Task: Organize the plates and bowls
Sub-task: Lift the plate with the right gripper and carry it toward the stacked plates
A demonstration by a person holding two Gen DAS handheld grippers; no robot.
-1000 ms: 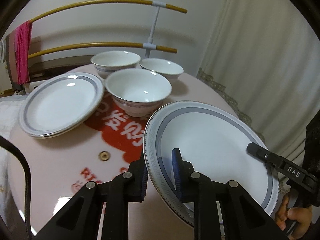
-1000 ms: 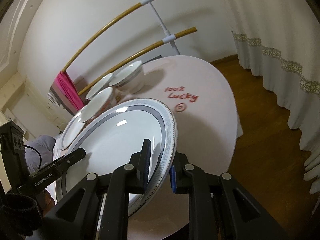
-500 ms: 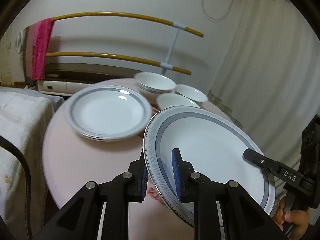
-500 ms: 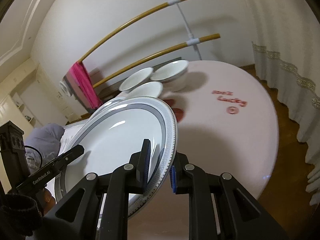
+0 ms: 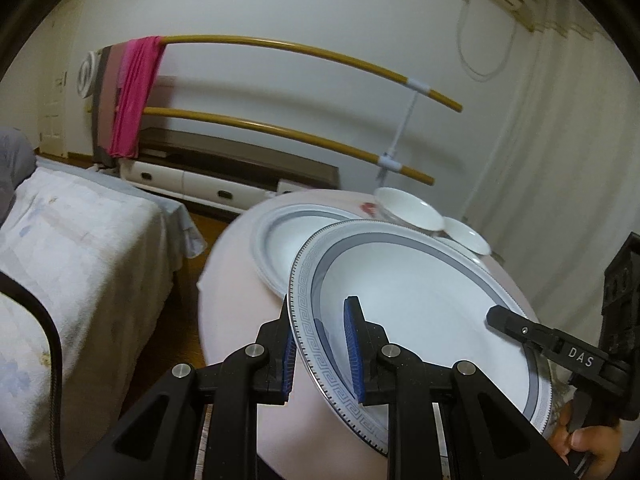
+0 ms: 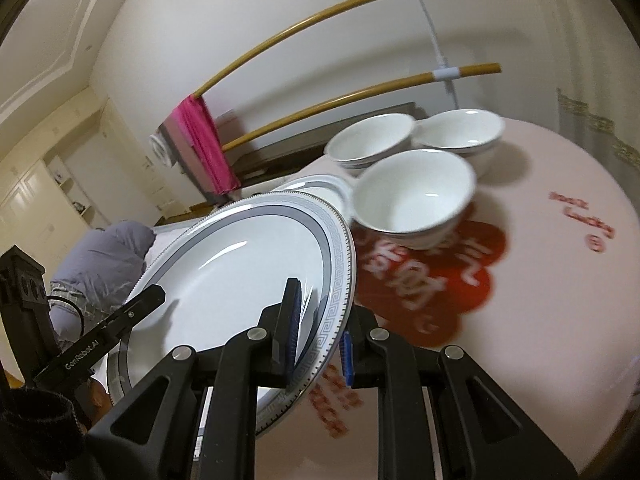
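One plate (image 5: 420, 300) in the air, one low stack of plates (image 5: 272, 240) on the surface (image 5: 240, 320), number in the stack hard to tell. Three bowl spots in the right wrist view: a near bowl (image 6: 412, 196), a rear right bowl (image 6: 456, 132), and a rear left one (image 6: 368, 140) that looks like two nested. Two claws, two curved yellow rails behind, one pink cloth (image 5: 132, 96) over the top rail.

Lifted plate: white and glossy, with a dark grey ring round the well, a pale key-pattern border and a fine beaded edge. Tilted, clear of the surface, partly over the stack in the left wrist view.

Left claw (image 5: 320, 344): nearly closed, blue pads pinching the plate's near rim. Right claw (image 6: 318, 332): likewise narrow, clamped on the opposite rim, one finger inside the well and one under the edge. Part of a hand (image 5: 584, 444) visible at the right claw's handle.

Against a second ago: same grip on both sides, plate carried across from above the red print toward the stack. Stack then well to the left of the plate, now partly hidden behind it; bowls now off to the right edge of the left wrist view.
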